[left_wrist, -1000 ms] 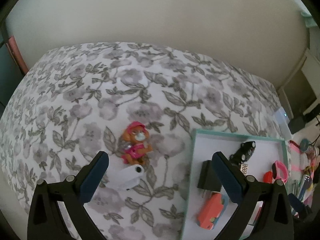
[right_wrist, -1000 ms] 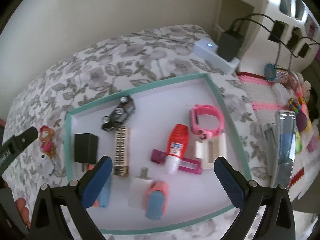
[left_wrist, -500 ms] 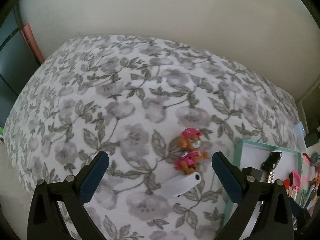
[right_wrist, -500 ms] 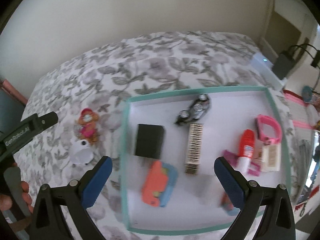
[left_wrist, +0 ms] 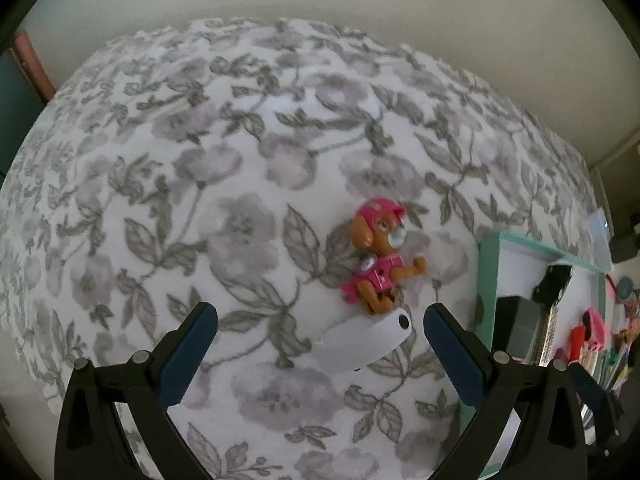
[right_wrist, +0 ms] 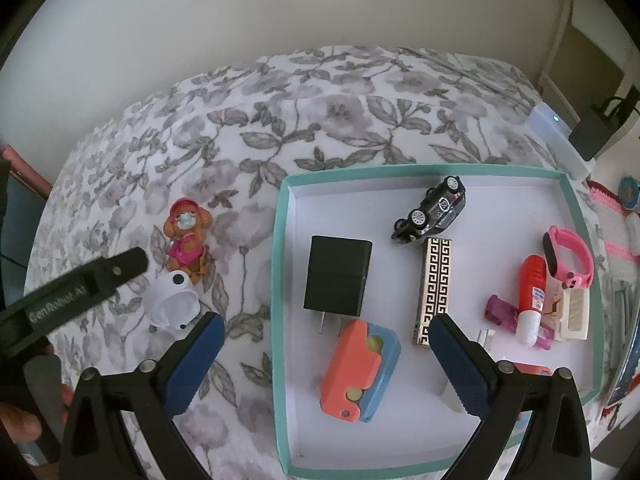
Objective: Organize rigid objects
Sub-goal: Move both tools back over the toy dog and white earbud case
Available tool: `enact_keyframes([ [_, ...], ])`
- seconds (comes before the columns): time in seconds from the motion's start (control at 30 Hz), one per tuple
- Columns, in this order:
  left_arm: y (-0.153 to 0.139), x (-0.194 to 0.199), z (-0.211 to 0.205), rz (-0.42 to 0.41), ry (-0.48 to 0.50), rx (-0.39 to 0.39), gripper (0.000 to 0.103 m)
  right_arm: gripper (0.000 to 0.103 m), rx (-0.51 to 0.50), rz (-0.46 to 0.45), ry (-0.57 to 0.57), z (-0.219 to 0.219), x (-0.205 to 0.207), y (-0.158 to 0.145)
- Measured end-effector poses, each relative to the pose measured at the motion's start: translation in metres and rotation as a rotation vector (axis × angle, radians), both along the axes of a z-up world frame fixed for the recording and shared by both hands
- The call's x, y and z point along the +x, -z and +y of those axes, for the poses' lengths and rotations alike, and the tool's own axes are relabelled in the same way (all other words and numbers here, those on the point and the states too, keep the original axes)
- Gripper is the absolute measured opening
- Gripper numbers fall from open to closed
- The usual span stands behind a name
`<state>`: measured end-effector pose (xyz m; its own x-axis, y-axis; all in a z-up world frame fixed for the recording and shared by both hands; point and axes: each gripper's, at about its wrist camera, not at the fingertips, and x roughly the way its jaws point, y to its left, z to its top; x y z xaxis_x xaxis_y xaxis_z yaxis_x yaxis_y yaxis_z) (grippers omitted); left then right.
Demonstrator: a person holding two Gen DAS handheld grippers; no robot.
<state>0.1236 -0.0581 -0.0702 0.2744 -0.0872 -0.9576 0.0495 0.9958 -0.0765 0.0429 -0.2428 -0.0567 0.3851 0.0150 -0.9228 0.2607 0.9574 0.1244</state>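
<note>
Both tongs spread wide, nothing gripped. Left tongs [left_wrist: 320, 330] hover over the flowered cloth [left_wrist: 200, 200], lined up on the two strays: white cap [left_wrist: 366, 342] between the tips, toy dog [left_wrist: 376, 260] just beyond, touching it. Right tongs [right_wrist: 326, 340] wait over the teal tray [right_wrist: 280, 240] where the sorted items lie, likely the drop spot

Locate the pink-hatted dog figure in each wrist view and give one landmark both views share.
Left wrist view: the dog figure lies right of centre on the floral cloth, just beyond the white plastic piece, ahead of the open left claw.
Right wrist view: the dog figure lies at the left, outside the box, above the same white piece.
Shared landmark: the teal-rimmed box, right of the figure in both.
</note>
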Motion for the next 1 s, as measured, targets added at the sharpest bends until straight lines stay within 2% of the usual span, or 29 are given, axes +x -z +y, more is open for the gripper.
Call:
enact_keyframes([
  [0.27,0.023,0.001,-0.001,0.077,-0.015,-0.027,0.1,0.103,-0.029,0.014,-0.018,0.007,0.003,0.003],
  [0.33,0.025,0.001,0.0,0.091,-0.016,-0.051,0.089,0.103,-0.032,0.012,-0.021,0.008,0.003,0.004],
  [0.47,0.027,-0.001,-0.002,0.105,0.004,-0.098,0.08,0.103,-0.033,0.016,-0.019,0.008,0.004,0.004],
  [0.6,0.026,-0.003,-0.004,0.117,0.025,-0.151,0.062,0.103,-0.034,0.016,-0.019,0.008,0.005,0.003],
  [0.7,0.023,-0.002,-0.009,0.111,0.047,-0.142,0.059,0.103,-0.035,0.011,-0.021,0.007,0.005,0.003],
  [0.73,0.022,-0.001,-0.008,0.11,0.053,-0.148,0.051,0.103,-0.037,0.01,-0.021,0.008,0.006,0.003],
  [0.8,0.023,0.001,-0.011,0.116,0.059,-0.181,0.042,0.103,-0.039,0.009,-0.021,0.008,0.006,0.003],
  [0.9,0.021,0.001,-0.011,0.108,0.072,-0.171,0.042,0.103,-0.039,0.009,-0.021,0.008,0.006,0.003],
  [1.0,0.024,0.002,-0.007,0.129,0.077,-0.196,0.042,0.103,-0.046,0.014,-0.022,0.009,0.007,0.005],
])
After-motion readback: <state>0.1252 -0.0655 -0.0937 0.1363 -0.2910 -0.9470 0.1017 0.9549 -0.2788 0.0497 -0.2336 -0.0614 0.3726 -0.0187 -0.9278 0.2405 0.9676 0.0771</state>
